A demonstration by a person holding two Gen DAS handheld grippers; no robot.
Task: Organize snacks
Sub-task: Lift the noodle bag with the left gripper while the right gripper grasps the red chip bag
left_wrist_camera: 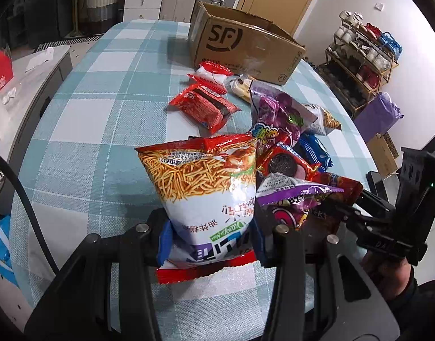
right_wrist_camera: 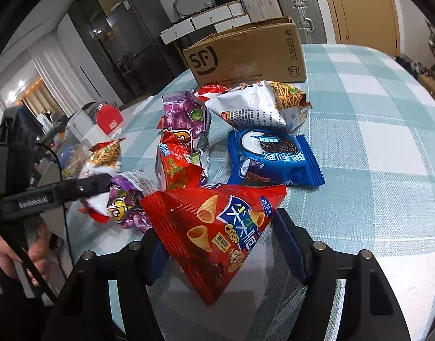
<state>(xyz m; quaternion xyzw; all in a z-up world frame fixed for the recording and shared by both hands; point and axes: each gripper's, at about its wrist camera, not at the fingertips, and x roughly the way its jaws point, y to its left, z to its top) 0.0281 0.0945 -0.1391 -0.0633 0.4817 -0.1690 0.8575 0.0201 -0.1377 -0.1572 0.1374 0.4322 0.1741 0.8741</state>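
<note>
My left gripper [left_wrist_camera: 211, 238] is shut on the lower end of a white and orange noodle-stick bag [left_wrist_camera: 206, 176], which stands upright between its blue pads [left_wrist_camera: 164, 238]. My right gripper [right_wrist_camera: 217, 241] has a red cone-crisp bag [right_wrist_camera: 217, 227] between its fingers, with the pads against the bag's two sides. A pile of snacks lies just beyond both: purple bags [right_wrist_camera: 186, 113], a blue cookie pack [right_wrist_camera: 274, 156], a second noodle bag [right_wrist_camera: 263, 105] and red packs [left_wrist_camera: 203, 105]. An open cardboard box [left_wrist_camera: 240, 45] stands at the far end of the checked table [left_wrist_camera: 103, 99].
A person's hands hold both tools; the right hand [left_wrist_camera: 393, 272] shows in the left wrist view. A side counter with a red box [left_wrist_camera: 0, 69] runs along the table's left. A shoe rack [left_wrist_camera: 362, 62] and a purple bag [left_wrist_camera: 376, 113] stand on the floor at right.
</note>
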